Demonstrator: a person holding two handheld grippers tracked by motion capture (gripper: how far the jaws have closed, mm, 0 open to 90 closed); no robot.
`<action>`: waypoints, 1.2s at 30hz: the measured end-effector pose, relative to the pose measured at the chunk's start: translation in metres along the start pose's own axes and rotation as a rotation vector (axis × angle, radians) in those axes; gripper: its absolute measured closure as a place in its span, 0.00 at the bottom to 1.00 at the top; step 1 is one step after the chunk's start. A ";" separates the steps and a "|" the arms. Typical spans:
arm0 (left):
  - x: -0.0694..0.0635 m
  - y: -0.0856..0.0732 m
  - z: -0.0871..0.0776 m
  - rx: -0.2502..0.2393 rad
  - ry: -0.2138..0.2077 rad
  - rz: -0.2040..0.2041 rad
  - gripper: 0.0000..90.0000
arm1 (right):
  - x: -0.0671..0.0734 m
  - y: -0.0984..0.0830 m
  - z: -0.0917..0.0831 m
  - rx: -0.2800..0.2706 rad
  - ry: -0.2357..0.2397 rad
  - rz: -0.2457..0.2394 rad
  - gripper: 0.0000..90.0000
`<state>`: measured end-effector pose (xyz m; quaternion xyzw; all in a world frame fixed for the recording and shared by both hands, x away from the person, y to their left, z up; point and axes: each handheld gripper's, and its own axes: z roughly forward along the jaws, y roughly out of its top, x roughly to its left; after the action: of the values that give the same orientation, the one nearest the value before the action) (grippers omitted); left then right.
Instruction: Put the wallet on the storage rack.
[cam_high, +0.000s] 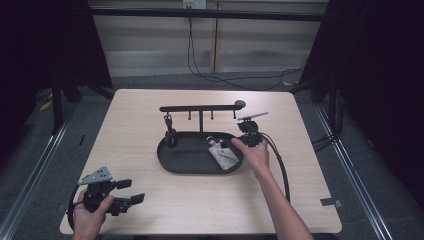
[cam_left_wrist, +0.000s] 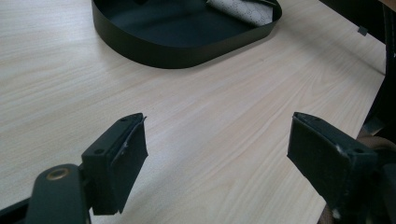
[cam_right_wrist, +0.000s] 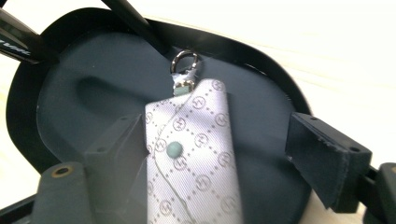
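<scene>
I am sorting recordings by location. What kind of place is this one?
Probably a lab or studio recording booth, not a home: a lone wooden table, dark curtains on both sides, cables loose on the floor, and metal rails flanking the table.

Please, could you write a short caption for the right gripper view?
Open right gripper above a grey patterned key pouch lying in a black tray.

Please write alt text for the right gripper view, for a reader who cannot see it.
A grey patterned key pouch with a metal clasp lies in a black oval tray, between the open jaws of the right tool, which do not press on it.
</scene>
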<state>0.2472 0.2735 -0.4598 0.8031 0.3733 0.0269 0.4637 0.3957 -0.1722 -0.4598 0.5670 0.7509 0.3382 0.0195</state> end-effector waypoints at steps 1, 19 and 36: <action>0.000 0.000 0.000 0.001 -0.001 0.000 0.22 | -0.001 0.000 -0.003 -0.006 0.002 -0.009 0.21; 0.002 0.000 -0.002 -0.028 -0.003 -0.029 0.24 | -0.018 -0.017 -0.060 -0.121 -0.031 -0.045 0.20; 0.001 -0.001 -0.001 -0.011 0.010 -0.020 0.24 | -0.039 -0.073 -0.099 -0.140 -0.053 -0.033 0.21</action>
<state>0.2471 0.2750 -0.4602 0.7967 0.3835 0.0284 0.4663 0.3075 -0.2634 -0.4363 0.5605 0.7339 0.3743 0.0845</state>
